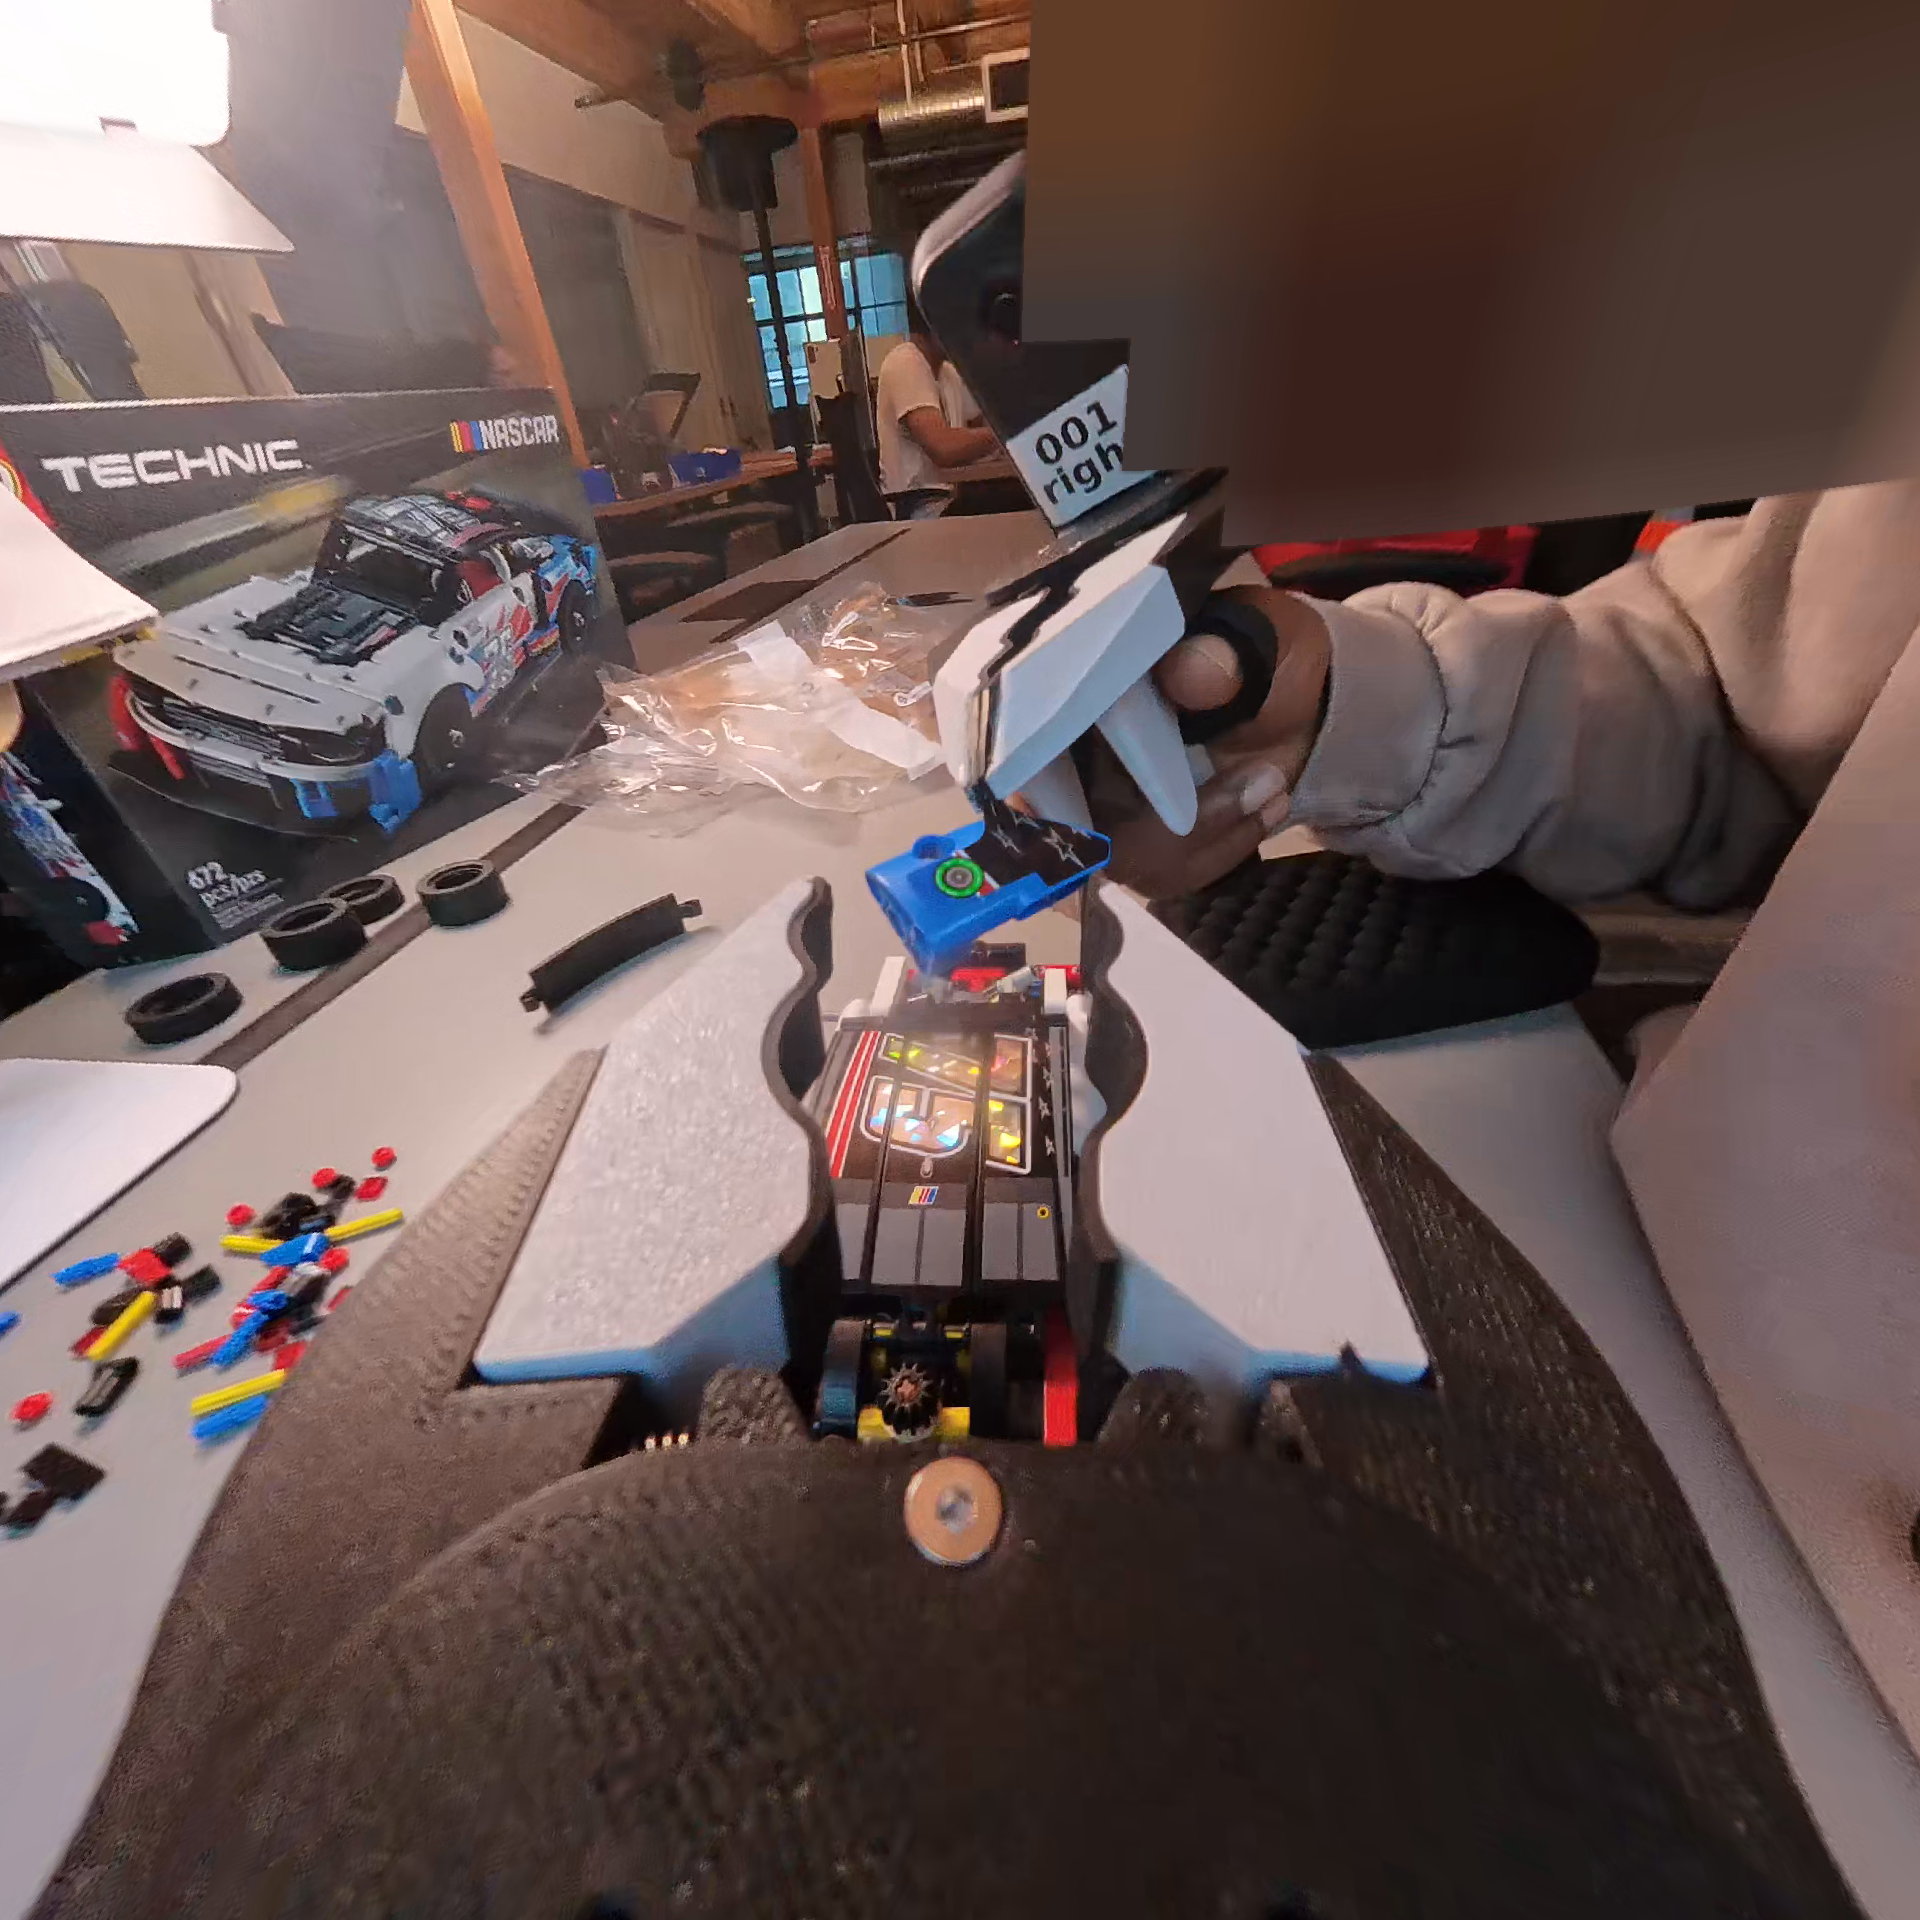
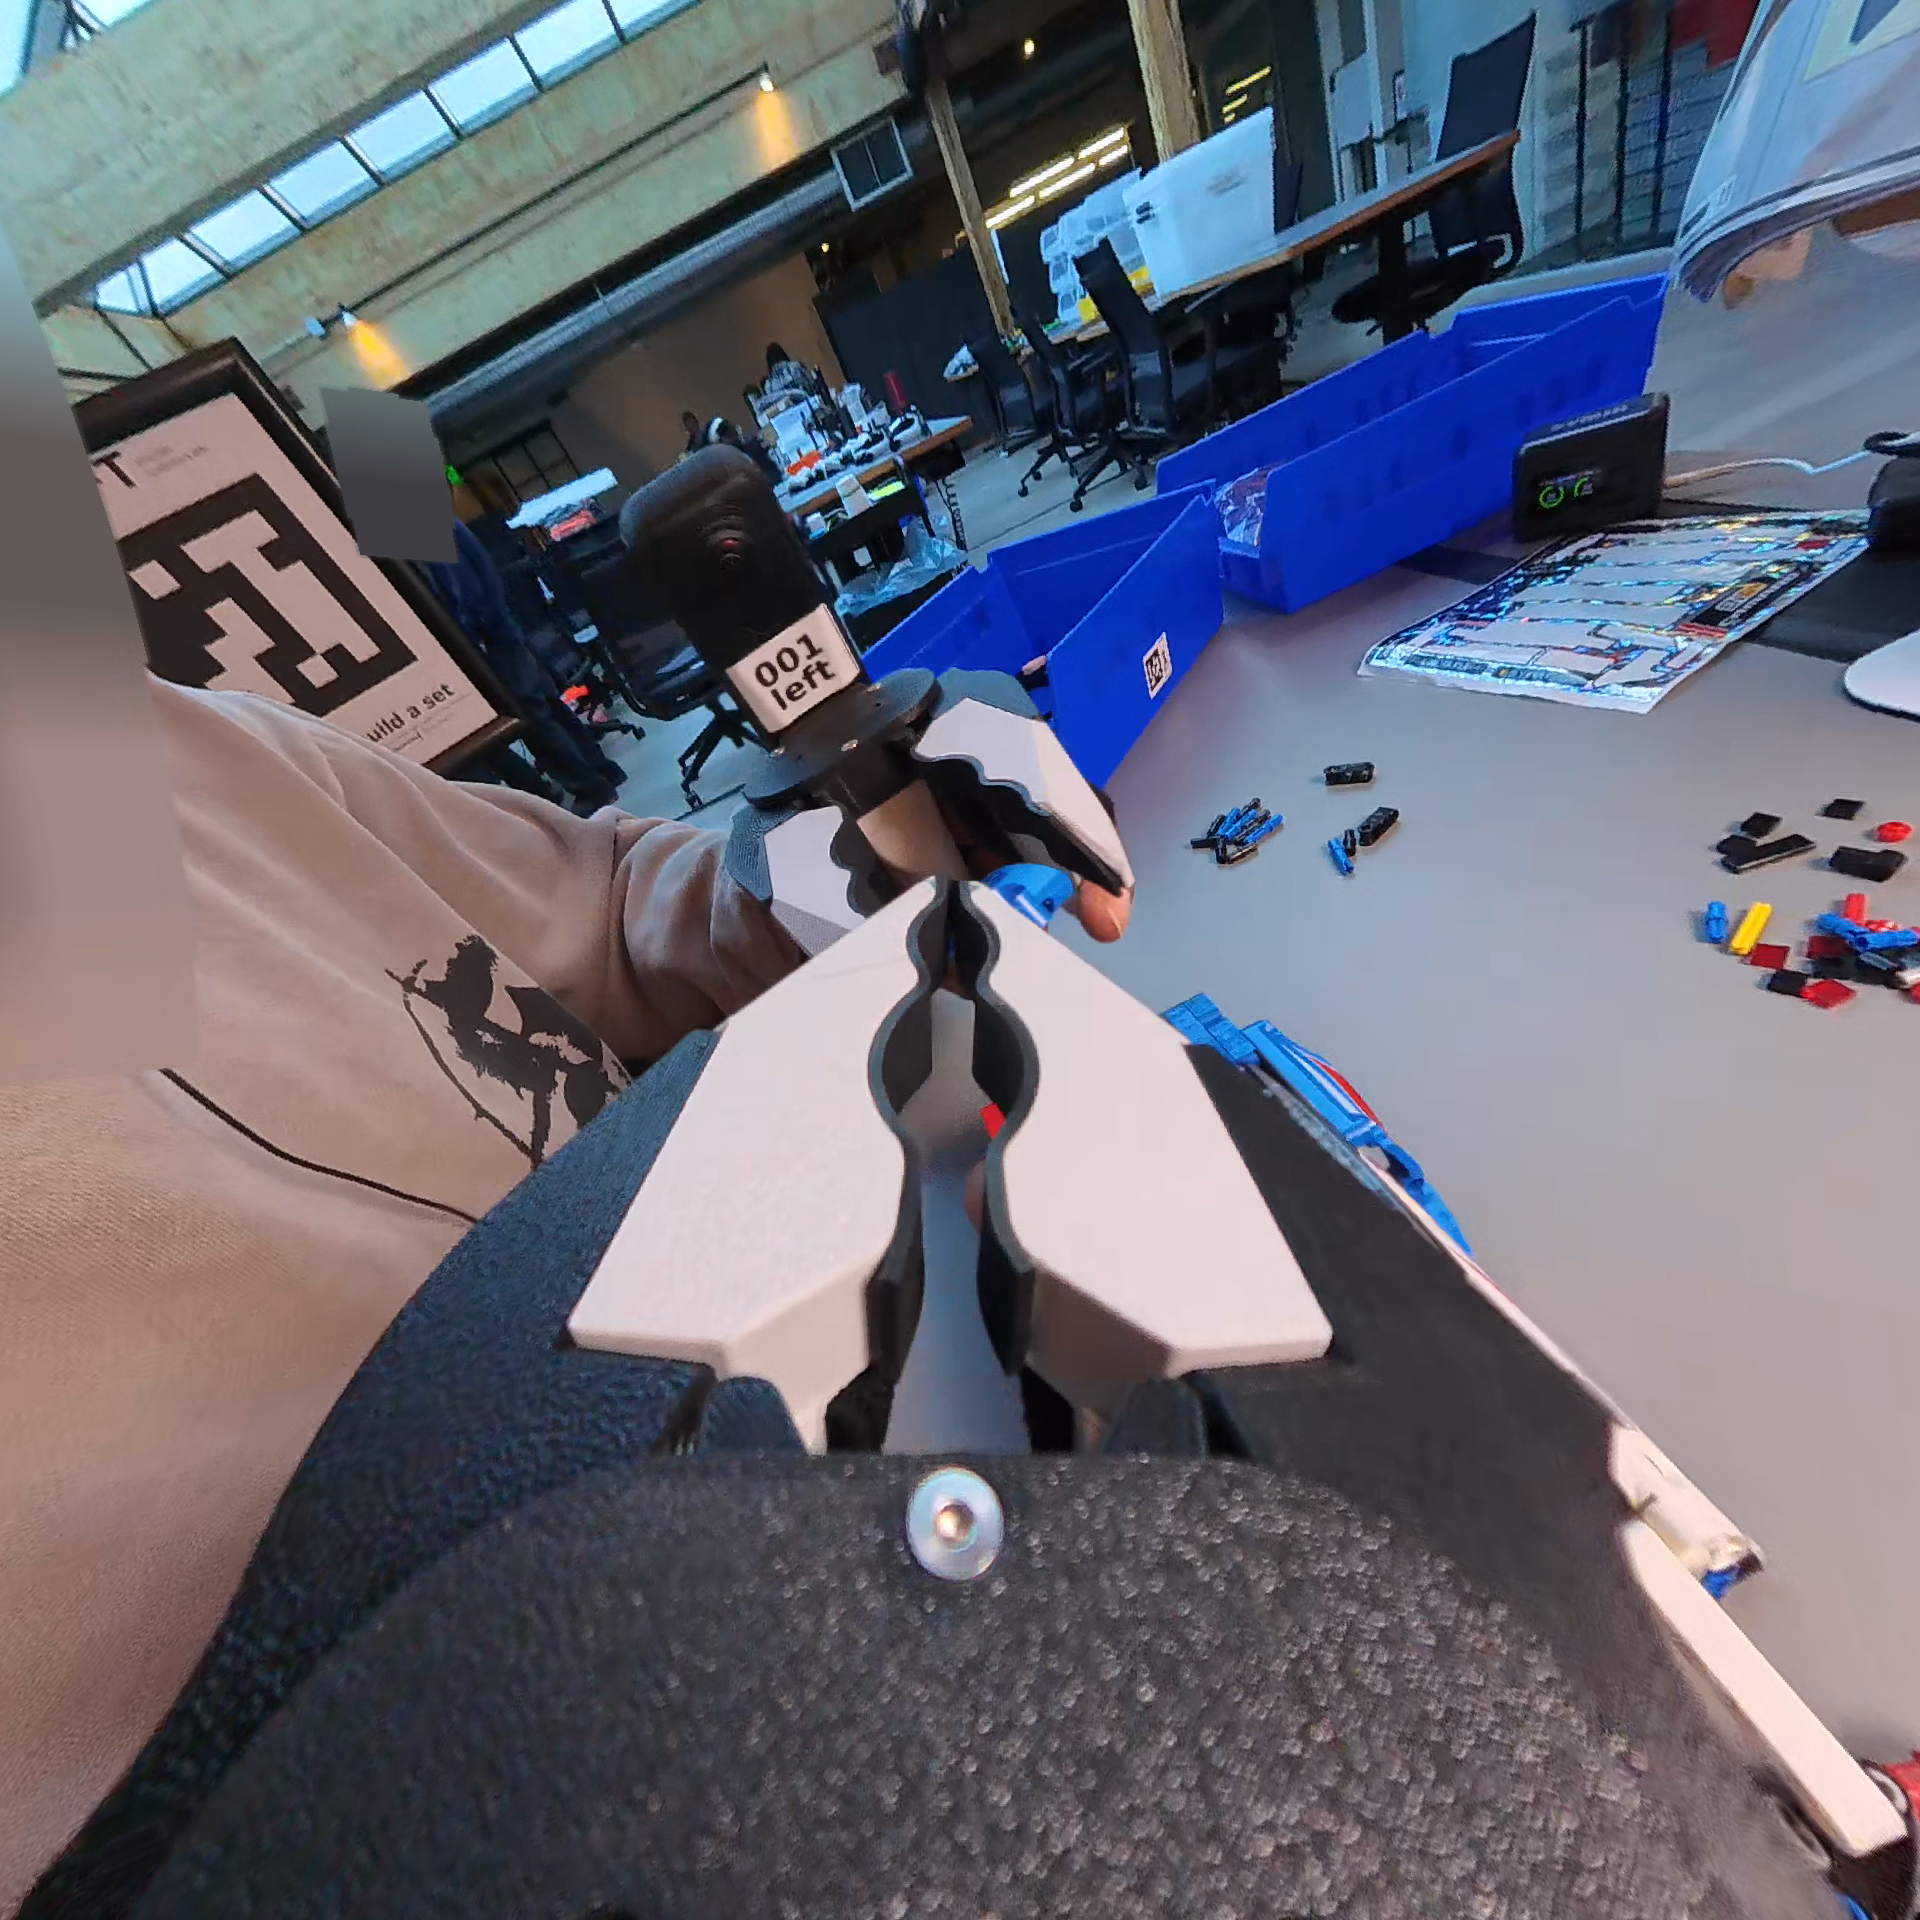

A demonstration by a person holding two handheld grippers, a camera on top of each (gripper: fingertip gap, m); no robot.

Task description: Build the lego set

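Note:
My left gripper is shut on the partly built Lego car, a black body with red stripes and shiny stickers held between its fingers. My right gripper comes in from the upper right, shut on a blue panel piece with a black starred sticker, held tilted just above the car's far end. In the right wrist view my right gripper has its fingertips pressed together, and the blue piece shows just beyond them. The left gripper faces it there. Part of the car shows beside my right fingers.
The Lego box stands at back left, with several black tyres, a curved black piece and plastic bags nearby. Loose small pieces lie at left. Blue bins, a sticker sheet and more pieces lie on the table. Both grippers' tips are close together, under 4 cm apart.

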